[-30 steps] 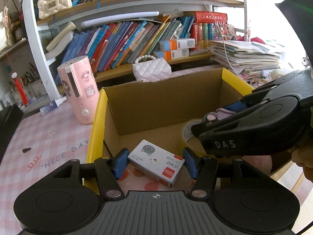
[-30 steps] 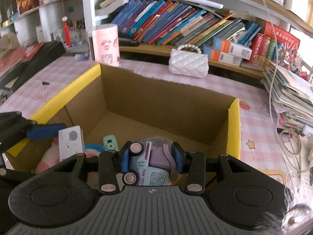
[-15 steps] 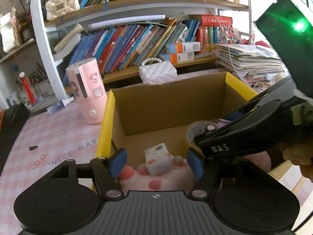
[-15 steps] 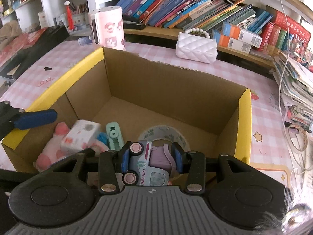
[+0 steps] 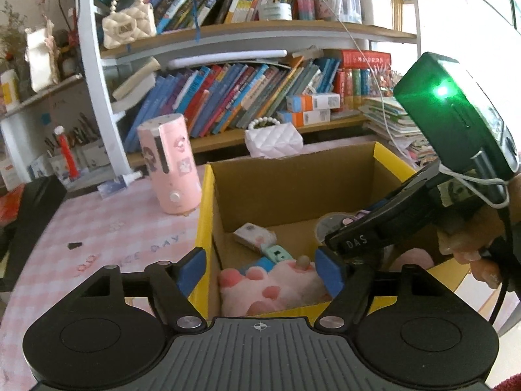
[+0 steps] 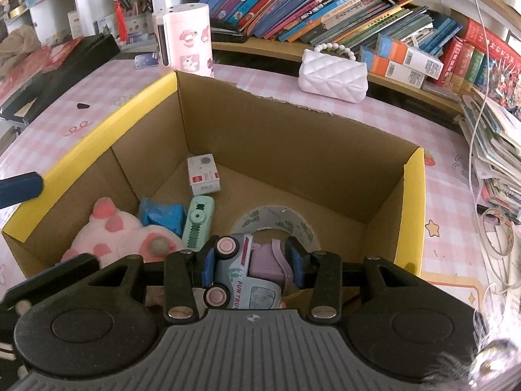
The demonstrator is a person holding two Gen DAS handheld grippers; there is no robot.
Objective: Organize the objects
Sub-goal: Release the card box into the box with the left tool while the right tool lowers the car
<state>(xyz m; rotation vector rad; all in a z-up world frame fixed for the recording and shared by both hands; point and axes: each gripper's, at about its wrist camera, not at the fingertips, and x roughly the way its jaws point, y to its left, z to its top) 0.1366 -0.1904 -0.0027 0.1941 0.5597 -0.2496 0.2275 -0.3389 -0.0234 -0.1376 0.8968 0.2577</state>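
Note:
A cardboard box with yellow rims (image 6: 413, 192) (image 5: 203, 215) stands on the pink checked table. Inside lie a small white carton (image 6: 203, 174) (image 5: 254, 236), a mint stapler-like item (image 6: 198, 223) (image 5: 278, 254), a blue packet (image 6: 161, 213), a pink plush toy (image 6: 127, 233) (image 5: 276, 282) and a tape roll (image 6: 276, 221) (image 5: 329, 224). My right gripper (image 6: 250, 265) is shut on a pale blue toy truck (image 6: 242, 270), held over the box's near side. My left gripper (image 5: 260, 272) hangs at the box's left near corner; its jaws are opening with nothing gripped.
A pink cylindrical appliance (image 5: 169, 166) (image 6: 185, 39) and a white quilted purse (image 5: 273, 138) (image 6: 333, 75) stand behind the box. Bookshelves line the back. A paper stack (image 6: 495, 143) lies right, a black case (image 6: 55, 68) left. A person's hand (image 5: 472, 254) holds the right gripper.
My left gripper let go of the white carton, which dropped into the box and now lies by the left wall. The left gripper pulled back and up, jaws wider. The right gripper keeps the truck.

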